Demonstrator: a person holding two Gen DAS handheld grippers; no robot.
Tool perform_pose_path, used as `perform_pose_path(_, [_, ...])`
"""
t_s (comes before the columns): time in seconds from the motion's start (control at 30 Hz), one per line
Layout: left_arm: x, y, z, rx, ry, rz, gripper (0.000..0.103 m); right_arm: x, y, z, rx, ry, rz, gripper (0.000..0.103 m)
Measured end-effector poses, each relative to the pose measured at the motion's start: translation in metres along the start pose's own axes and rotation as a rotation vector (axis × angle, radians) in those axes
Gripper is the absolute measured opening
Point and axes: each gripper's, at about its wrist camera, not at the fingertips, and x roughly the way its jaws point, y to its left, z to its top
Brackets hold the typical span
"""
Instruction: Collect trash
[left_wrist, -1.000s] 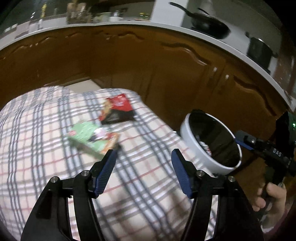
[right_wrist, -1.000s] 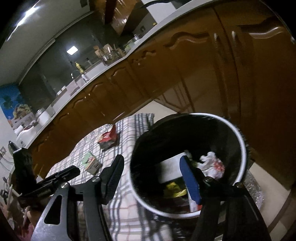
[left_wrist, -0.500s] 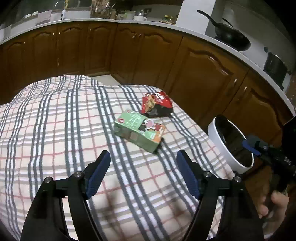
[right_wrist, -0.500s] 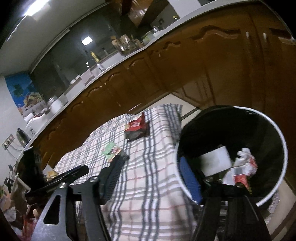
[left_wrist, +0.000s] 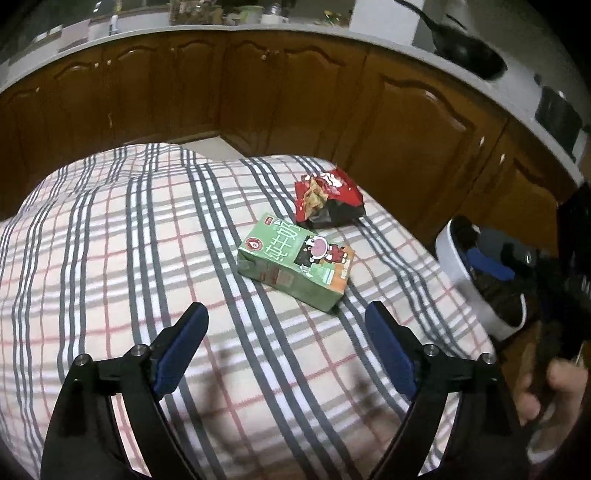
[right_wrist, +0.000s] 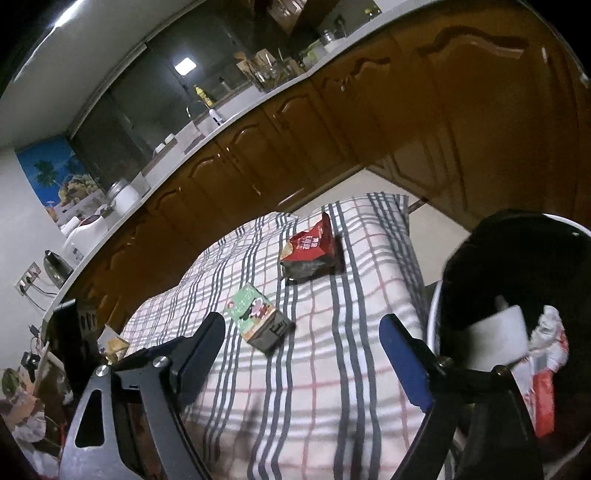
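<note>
A green milk carton (left_wrist: 295, 265) lies flat on the plaid tablecloth (left_wrist: 110, 236), with a red snack bag (left_wrist: 327, 197) just beyond it. My left gripper (left_wrist: 286, 330) is open and empty, hovering a little short of the carton. The white trash bin (left_wrist: 476, 284) with a black liner stands off the table's right edge. My right gripper (right_wrist: 303, 339) is open and empty beside the bin (right_wrist: 517, 314), which holds white and red trash. The carton (right_wrist: 258, 317) and the bag (right_wrist: 310, 251) also show in the right wrist view.
Brown kitchen cabinets (left_wrist: 258, 85) under a white counter curve round behind the table. A frying pan (left_wrist: 469, 51) and a pot sit on the counter at the right. The table edge drops away on the right, next to the bin.
My left gripper has swung left from the bin side and now faces the carton and bag. My right gripper has shifted left from over the bin toward the table.
</note>
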Motion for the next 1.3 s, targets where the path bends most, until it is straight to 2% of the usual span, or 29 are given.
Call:
perform_pose_path(0.2, [0.017,-0.004,0.013,0.081,0.021,-0.017,0.092,0.027,-0.005,0.020,0.022,0.023,-0.004,0.087])
perform_pose_path(0.43, [0.045,-0.010,0.028,0.150,0.048,0.031,0.093,0.065,-0.002,0.036,0.002,0.061,-0.032,0.087])
perform_pose_path(0.57, [0.054,-0.012,0.030,0.179,0.043,0.023,0.096,0.087,-0.003,0.044,-0.005,0.074,-0.057,0.083])
perform_pose_path(0.67, [0.061,-0.012,0.030,0.189,0.046,0.025,0.099,0.106,-0.007,0.048,0.001,0.101,-0.086,0.072])
perform_pose_path(0.77, [0.064,-0.012,0.031,0.197,0.040,0.024,0.098,0.121,-0.011,0.050,0.001,0.131,-0.115,0.055])
perform_pose_path(0.8, [0.064,-0.014,0.030,0.208,0.029,0.026,0.098,0.126,-0.011,0.049,-0.001,0.141,-0.120,0.039])
perform_pose_path(0.83, [0.065,-0.015,0.029,0.219,0.020,0.027,0.091,0.129,-0.011,0.049,-0.004,0.149,-0.124,0.017])
perform_pose_path(0.87, [0.065,-0.016,0.029,0.232,0.014,0.028,0.091,0.130,-0.010,0.047,-0.008,0.156,-0.128,0.013])
perform_pose_path(1.07, [0.059,-0.021,0.026,0.260,-0.026,0.036,0.090,0.103,-0.009,0.043,-0.012,0.100,-0.112,0.011])
perform_pose_path(1.3, [0.034,-0.021,0.024,0.236,-0.055,0.014,0.090,0.053,-0.015,0.038,0.026,0.022,-0.074,0.010])
